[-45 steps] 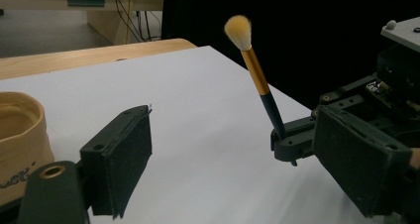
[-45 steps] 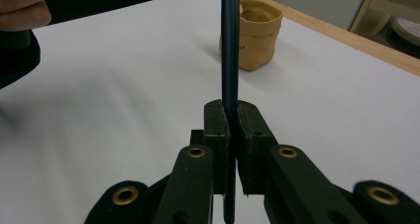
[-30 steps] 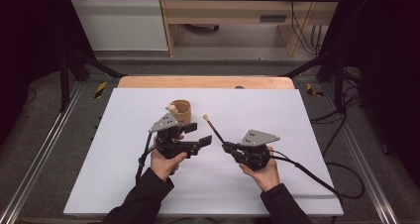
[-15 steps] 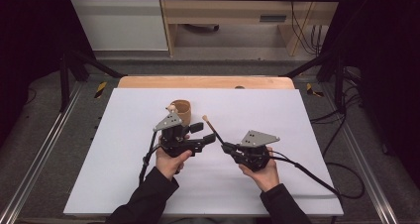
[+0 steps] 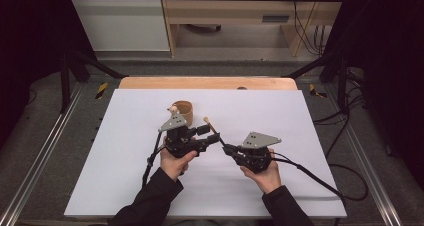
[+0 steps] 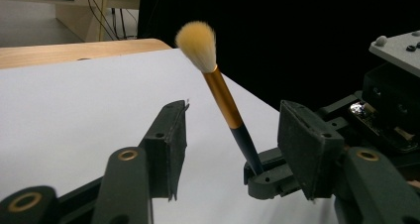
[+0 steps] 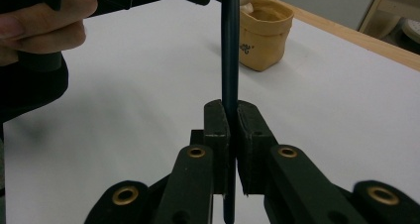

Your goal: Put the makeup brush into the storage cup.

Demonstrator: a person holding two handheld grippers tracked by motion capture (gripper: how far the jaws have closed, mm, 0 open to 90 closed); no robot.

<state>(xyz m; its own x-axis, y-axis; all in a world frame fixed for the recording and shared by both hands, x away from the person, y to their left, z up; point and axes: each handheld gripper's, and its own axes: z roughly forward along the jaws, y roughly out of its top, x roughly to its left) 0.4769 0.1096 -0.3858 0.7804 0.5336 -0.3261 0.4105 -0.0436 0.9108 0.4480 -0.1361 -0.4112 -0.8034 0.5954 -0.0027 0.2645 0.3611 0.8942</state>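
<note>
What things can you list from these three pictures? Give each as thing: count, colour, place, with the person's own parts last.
Makeup brush with dark handle, gold ferrule and pale bristles: one, held up above the table's middle, between the two grippers.
Small tan pouch-like pot: one, tan, behind the left gripper, something pale in it.
White table sheet: one, white, covering the table.
Wooden table edge: one, light wood, far side.
Yellow-black tools: two, on the floor at the far corners.
Left gripper: one, black, jaws just been closing around the brush, not yet pressing.
Right gripper: one, black, shut on the brush handle.
Hands: two, dark sleeves.
</note>
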